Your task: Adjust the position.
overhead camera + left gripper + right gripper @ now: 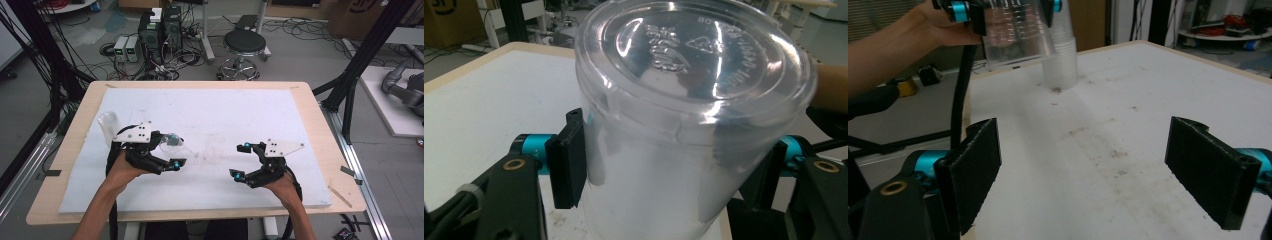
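Observation:
My left gripper (174, 149) is shut on a clear plastic cup (181, 148), held on its side above the white board. In the left gripper view the cup (684, 100) shows its embossed base, and the black pads (568, 160) press on its wall from both sides. My right gripper (241, 160) hovers over the board's right half, open, with nothing between its pads (975, 170). In the right gripper view the left gripper (1005, 12) and its cup (1015, 35) are at the top left. A stack of clear cups (107, 125) stands upside down near the board's left edge.
A white foam board (225, 110) covers most of the wooden table (310, 100). The stack of cups (1060, 60) stands just behind the held cup in the right gripper view. On the floor beyond the table are a stool (243, 45), computer boxes (160, 30) and cables.

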The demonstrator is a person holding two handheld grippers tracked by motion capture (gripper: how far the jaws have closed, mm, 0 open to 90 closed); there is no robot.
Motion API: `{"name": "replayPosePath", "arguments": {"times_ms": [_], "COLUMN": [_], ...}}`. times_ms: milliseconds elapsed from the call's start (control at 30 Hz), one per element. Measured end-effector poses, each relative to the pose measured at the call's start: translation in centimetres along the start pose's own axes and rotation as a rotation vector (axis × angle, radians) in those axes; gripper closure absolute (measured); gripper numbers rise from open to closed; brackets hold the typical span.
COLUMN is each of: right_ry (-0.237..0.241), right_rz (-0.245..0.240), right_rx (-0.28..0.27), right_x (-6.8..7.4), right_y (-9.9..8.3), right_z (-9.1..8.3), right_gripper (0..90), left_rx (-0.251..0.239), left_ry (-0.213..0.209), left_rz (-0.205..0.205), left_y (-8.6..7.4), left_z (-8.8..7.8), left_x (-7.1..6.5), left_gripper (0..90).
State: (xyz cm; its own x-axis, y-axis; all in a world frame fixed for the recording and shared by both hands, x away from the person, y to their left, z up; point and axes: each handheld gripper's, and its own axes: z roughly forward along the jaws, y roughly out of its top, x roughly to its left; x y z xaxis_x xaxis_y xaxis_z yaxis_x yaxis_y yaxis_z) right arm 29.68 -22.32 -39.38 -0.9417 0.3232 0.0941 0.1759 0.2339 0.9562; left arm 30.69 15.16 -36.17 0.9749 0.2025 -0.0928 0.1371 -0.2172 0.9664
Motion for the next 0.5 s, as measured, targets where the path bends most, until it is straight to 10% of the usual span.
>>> {"name": "replayPosePath", "arguments": {"times_ms": [500], "right_ry": [0.147], "right_rz": [-0.050], "right_rx": [0.023], "right_x": [0.9], "right_y": [2.1], "right_z": [2.6], "right_gripper": [14.3], "left_rx": [-0.046], "left_ry": [-0.054], "left_rz": [0.009], "left_y": [0.9], "left_z": [3.2], "left_x": [-1.1], "left_gripper": [33.2]}}
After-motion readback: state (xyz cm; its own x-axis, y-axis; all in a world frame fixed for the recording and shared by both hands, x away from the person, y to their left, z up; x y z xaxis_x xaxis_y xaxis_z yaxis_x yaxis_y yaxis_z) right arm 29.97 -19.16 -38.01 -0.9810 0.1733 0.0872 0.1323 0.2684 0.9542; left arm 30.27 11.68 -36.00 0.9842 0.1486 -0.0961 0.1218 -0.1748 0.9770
